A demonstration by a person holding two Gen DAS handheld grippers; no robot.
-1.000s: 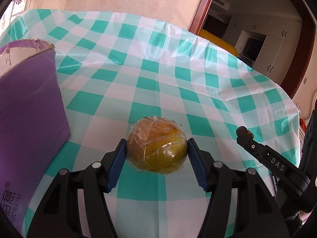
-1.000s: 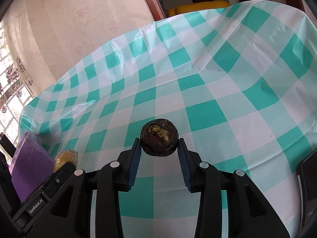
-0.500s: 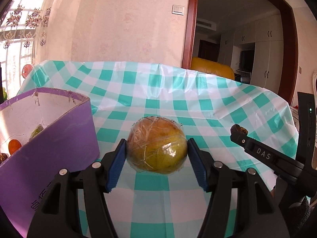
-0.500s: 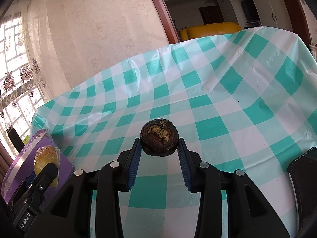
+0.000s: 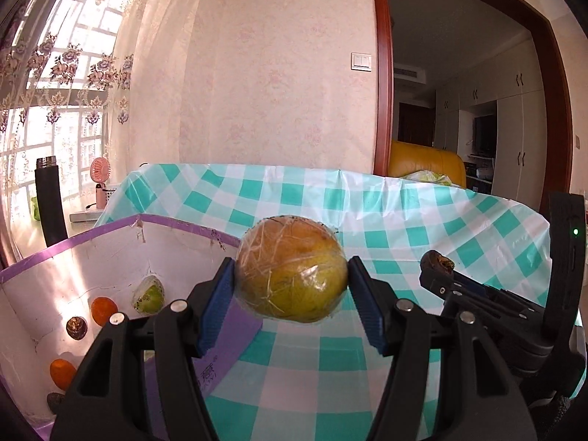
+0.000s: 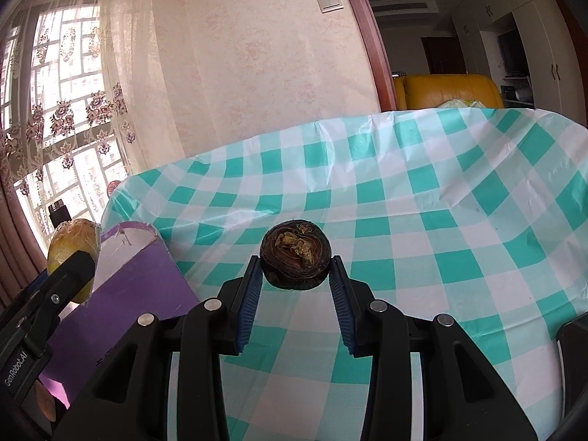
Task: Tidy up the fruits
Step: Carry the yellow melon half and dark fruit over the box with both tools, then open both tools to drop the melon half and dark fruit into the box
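In your left wrist view, your left gripper [image 5: 292,281] has its blue pads pinching a large yellow-green fruit wrapped in clear film [image 5: 291,269], one pad on each side, and the fruit hangs above the green-and-white checked tablecloth [image 5: 404,220] just beside the near wall of the purple box [image 5: 228,349]. The box stands open at your lower left, and on its white inner floor you can see two small orange fruits [image 5: 104,309], a wrapped green fruit [image 5: 149,296] and a small dark round fruit [image 5: 76,327]; another dark shape at the bottom edge is too cut off to name. At your right, the right gripper [image 5: 437,262] reaches in from the side with a dark brown fruit [image 5: 435,260] at its tip. Beyond the table, a black flask [image 5: 49,202] and a pink fan [image 5: 100,180] stand by the window. In your right wrist view, the jaws of the right gripper [image 6: 295,262] are closed on the dark brown fruit [image 6: 295,260], held clear of the tablecloth [image 6: 441,202] with its rough, flaky top facing the camera. At far left the left gripper [image 6: 73,261] holds the wrapped yellow-green fruit [image 6: 71,246] over the rim of the purple box [image 6: 147,286], and a dark flat object [image 6: 573,341] lies at the right edge of the table
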